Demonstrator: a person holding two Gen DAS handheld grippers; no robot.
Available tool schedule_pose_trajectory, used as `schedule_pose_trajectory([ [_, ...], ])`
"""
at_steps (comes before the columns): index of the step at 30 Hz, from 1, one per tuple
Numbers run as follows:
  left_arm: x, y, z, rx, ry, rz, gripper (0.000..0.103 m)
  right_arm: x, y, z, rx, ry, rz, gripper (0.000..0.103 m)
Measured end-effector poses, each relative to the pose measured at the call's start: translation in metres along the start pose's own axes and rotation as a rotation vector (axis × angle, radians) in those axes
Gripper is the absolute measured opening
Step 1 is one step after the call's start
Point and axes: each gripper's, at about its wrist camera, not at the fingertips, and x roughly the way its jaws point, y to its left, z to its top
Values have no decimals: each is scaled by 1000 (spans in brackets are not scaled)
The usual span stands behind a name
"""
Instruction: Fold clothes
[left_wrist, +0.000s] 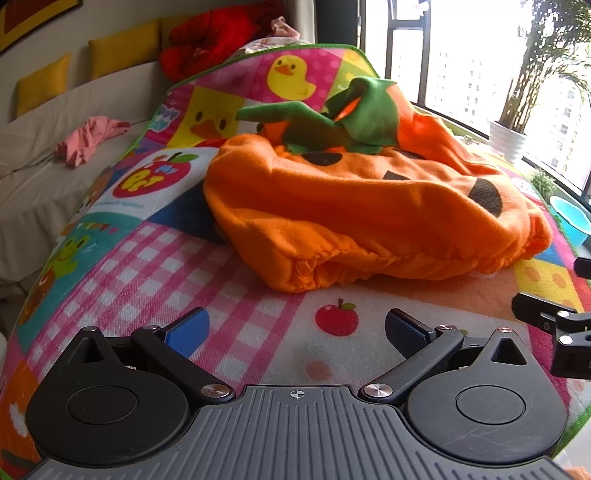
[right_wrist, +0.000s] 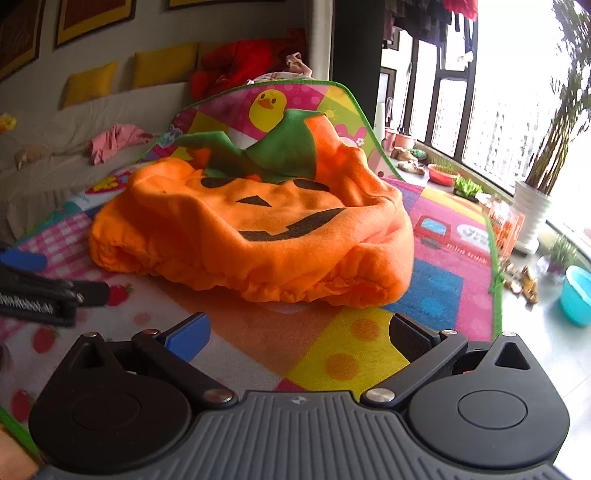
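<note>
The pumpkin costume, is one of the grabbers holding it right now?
No, the pumpkin costume lies loose on the play mat, and both the left gripper and the right gripper are open and empty in front of it.

On the play mat (left_wrist: 155, 236), left of frame, a red apple patch (left_wrist: 155, 177) reads "MY PET" in yellow letters; other print is too blurred.
</note>
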Motion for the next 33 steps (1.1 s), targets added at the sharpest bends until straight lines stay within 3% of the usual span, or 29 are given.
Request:
schedule_pose_trajectory([
  [9,46,8,25,41,24,40,103,48,-21,16,-114,20,-122,103],
  [11,61,13,38,55,17,58,103,63,-24,24,-139,9,-130,103],
  [16,89,28,72,62,-32,120,103,94,-34,59,-146,-80,-269,103],
  [20,90,49,90,38,-70,124,103,94,-41,76,-121,-132,-172,103],
  [23,90,55,93,76,-90,153,103,105,-37,81,-185,-107,-290,103],
  [26,100,58,90,148,-89,226,103,132,-40,72,-255,8,-338,103],
  [30,88,69,81,227,-94,309,103,112,-44,58,-270,31,-357,103],
  [33,53,76,70,261,-110,307,103,69,-54,53,-221,5,-346,103],
])
